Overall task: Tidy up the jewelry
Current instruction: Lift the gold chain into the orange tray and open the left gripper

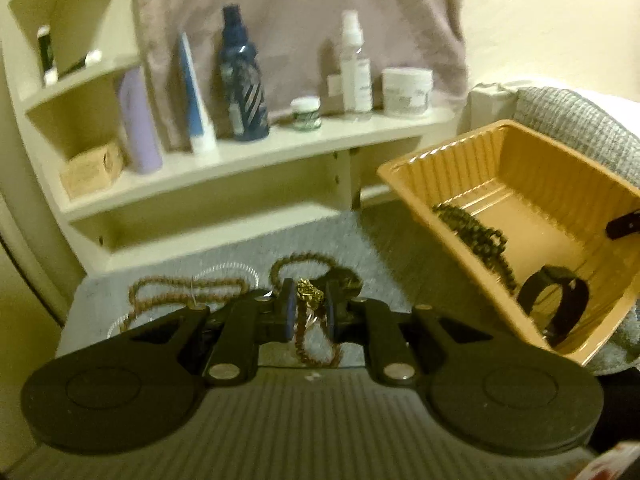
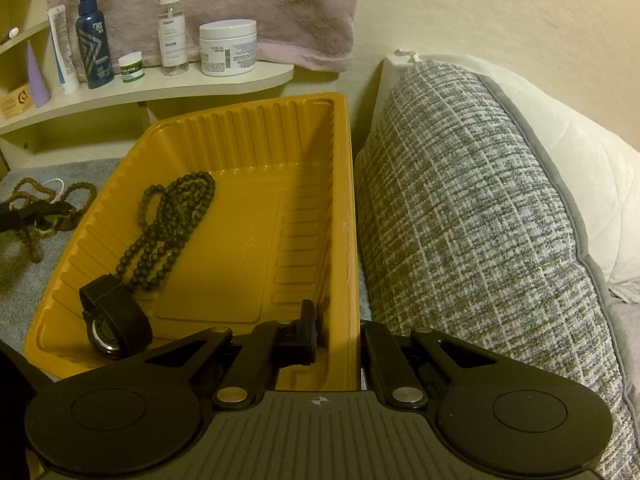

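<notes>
My left gripper (image 1: 310,308) is shut on a brown bead necklace with a gold ornament (image 1: 308,293), and its loop hangs below the pads. More brown beads (image 1: 180,292) and a clear bangle lie on the grey mat behind. To the right, a yellow ribbed tray (image 1: 472,152) holds a dark bead necklace (image 1: 476,236) and a black watch (image 1: 556,304). In the right wrist view, my right gripper (image 2: 338,336) is shut on the right wall of the tray (image 2: 240,116), one finger inside and one outside. The dark bead necklace (image 2: 172,224) and the watch (image 2: 116,320) lie at its left side.
A cream shelf (image 1: 280,148) behind the mat carries bottles, tubes and jars, with a pink towel (image 1: 304,20) hanging above. A grey woven pillow (image 2: 480,220) presses against the tray's right side. A grey mat (image 2: 36,280) lies left of the tray.
</notes>
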Motion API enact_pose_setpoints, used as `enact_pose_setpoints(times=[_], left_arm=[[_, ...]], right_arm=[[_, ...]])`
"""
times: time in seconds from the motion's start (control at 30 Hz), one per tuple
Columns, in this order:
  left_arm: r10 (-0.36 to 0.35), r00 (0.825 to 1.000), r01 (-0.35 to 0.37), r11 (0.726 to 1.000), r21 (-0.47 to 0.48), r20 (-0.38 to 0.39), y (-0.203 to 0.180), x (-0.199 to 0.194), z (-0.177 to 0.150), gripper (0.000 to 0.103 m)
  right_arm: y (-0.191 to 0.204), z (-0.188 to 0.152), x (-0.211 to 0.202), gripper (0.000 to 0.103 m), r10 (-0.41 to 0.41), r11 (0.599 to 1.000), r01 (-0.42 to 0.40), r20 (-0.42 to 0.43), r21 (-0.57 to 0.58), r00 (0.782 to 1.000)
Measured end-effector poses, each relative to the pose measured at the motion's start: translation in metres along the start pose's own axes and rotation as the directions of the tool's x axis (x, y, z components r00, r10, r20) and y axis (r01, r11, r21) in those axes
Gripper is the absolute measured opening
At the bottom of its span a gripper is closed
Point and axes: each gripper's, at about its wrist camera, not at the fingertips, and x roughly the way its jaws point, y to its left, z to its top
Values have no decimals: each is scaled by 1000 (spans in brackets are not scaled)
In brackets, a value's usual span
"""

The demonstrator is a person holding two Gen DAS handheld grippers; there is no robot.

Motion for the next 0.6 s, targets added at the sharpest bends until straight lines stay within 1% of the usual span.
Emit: enact_pose_setpoints(times=[0.33, 0.5, 0.6], left_arm=[[-49, 997, 43, 995, 86, 66, -24, -19, 27, 13], [-103, 990, 93, 991, 100, 95, -34, -26, 40, 13], [-146, 983, 136, 986, 96, 110, -40, -30, 48, 13]], right_arm=[[0, 0, 0, 5, 1, 1000, -1, 0, -1, 1000], [0, 0, 0, 5, 2, 1000, -2, 0, 0, 1000], [0, 0, 0, 5, 2, 1000, -2, 0, 0, 1000]])
